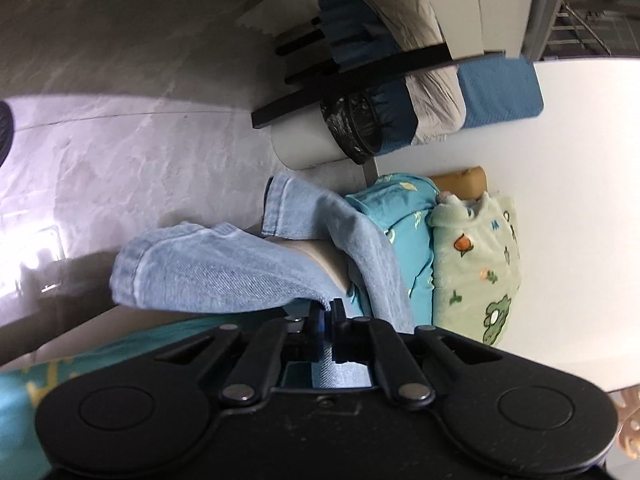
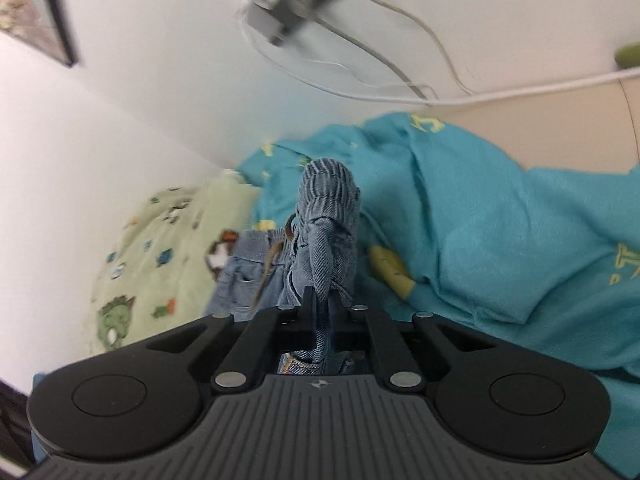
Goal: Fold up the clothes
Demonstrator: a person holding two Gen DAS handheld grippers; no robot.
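Note:
A pair of light blue denim jeans hangs between my two grippers. My left gripper is shut on a hem end of the jeans, with the legs draping ahead of it over the table edge. My right gripper is shut on the jeans near the elastic waistband, where a brown drawstring dangles. A teal garment with yellow print lies crumpled beneath; it also shows in the left wrist view. A pale green cartoon-print garment lies beside it, and shows in the right wrist view.
A white wall stands behind the clothes. White cables and a grey adapter hang above. A white bin with a black bag, a black rack and blue cushions are on the grey floor.

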